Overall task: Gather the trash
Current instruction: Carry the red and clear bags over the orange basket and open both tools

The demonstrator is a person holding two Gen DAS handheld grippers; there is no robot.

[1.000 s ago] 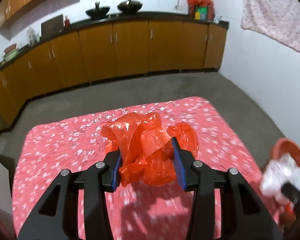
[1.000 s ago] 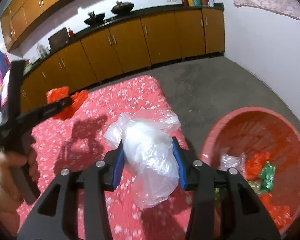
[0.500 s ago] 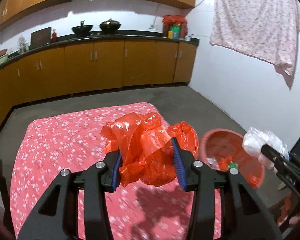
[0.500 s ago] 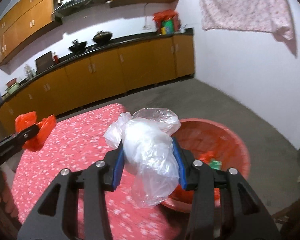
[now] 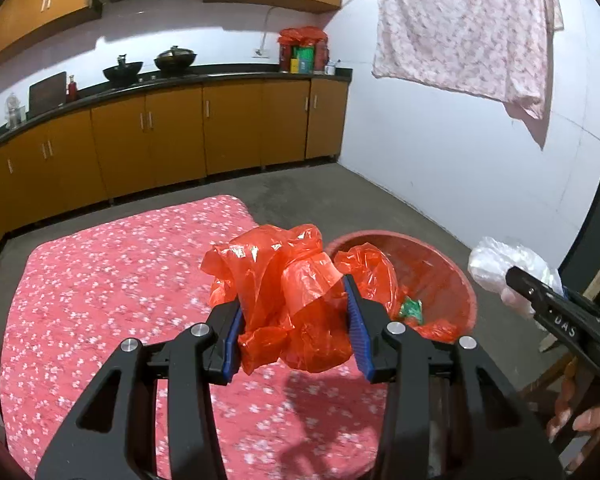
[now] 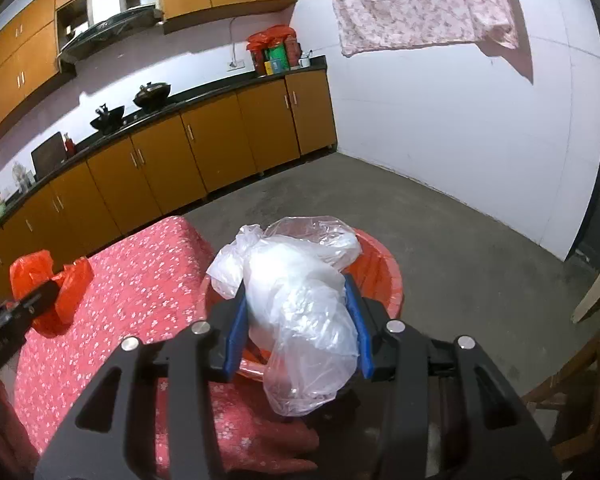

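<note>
The left gripper (image 5: pixel 296 328) is clamped on a crumpled orange plastic bag (image 5: pixel 288 292), held above the right edge of the table's red floral cloth (image 5: pixel 100 280). The right gripper (image 6: pixel 298 326) pinches a clear plastic bag (image 6: pixel 296 292) over the red basin (image 6: pixel 392 276) on the floor beside that edge; the basin holds orange and green wrappers (image 5: pixel 412 312).

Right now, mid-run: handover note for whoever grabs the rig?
Left gripper: shut on a crumpled orange bag, held above the red tablecloth, short of the tub.
Right gripper: shut on a clear plastic bag, over the red tub.
Done: some wrappers already lie in the tub.
Left: release the clear bag into the tub, then carry the orange one across and drop it.
</note>
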